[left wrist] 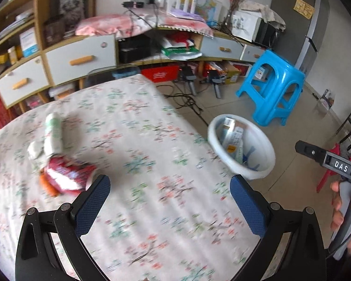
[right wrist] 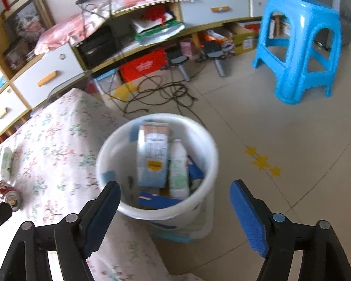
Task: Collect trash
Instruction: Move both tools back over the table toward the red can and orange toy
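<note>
1. The left gripper [left wrist: 170, 195] has its two blue-padded fingers spread wide apart, with nothing between them. It hangs over the table covered by a white floral cloth [left wrist: 152, 168].
2. The right gripper [right wrist: 175, 201] also has its jaws wide apart and holds nothing. It hangs above the near rim of the round white plastic bucket [right wrist: 110, 149], which stands on the tiled floor just beside the table edge.
3. In the right wrist view, the bucket holds a light blue and brown carton [right wrist: 153, 154], standing on end with its long axis running from 6 to 12 o'clock. A white plastic bottle with green label [right wrist: 179, 171] stands just beside it at 3 o'clock, neck toward 12 o'clock. Dark blue scraps [right wrist: 159, 200] lie at the bottom.
4. On the table, in the left wrist view, a crushed red drink can [left wrist: 67, 175] lies on its side at 9 o'clock from the left gripper; its long axis runs from 10 to 4 o'clock, with its open end toward 4 o'clock.
5. A white and green squeezed tube [left wrist: 53, 131] lies touching the can at its 12 o'clock side, its long axis almost from 12 to 6 o'clock. The view is blurred here.
6. A bright blue plastic stool [left wrist: 272, 86] stands on the floor at 1 o'clock from the bucket, well apart.
</note>
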Available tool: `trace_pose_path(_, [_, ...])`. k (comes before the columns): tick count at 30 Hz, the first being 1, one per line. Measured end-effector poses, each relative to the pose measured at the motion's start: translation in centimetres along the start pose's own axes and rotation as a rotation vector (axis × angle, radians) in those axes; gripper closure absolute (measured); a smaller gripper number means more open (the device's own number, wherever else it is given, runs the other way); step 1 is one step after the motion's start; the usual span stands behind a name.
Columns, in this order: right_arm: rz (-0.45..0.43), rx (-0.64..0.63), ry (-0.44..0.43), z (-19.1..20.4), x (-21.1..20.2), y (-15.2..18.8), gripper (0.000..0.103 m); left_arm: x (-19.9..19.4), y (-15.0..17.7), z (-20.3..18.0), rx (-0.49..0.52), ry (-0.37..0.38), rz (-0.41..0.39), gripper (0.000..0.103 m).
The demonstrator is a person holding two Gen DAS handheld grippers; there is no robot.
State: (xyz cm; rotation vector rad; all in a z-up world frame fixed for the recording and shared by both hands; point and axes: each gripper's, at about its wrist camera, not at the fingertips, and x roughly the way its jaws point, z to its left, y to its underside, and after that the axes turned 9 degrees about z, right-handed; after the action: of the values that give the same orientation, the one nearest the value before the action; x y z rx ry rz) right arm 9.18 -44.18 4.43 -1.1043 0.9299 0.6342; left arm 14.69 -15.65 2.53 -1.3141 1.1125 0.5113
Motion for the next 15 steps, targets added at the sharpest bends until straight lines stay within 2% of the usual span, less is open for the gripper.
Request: trace_pose_path(15, [0.006,-0.154,-0.032,9.0,1.1,1.1,0.020,-3.7,4.1,9.8,-0.124,-0.093,-0.002,0.000])
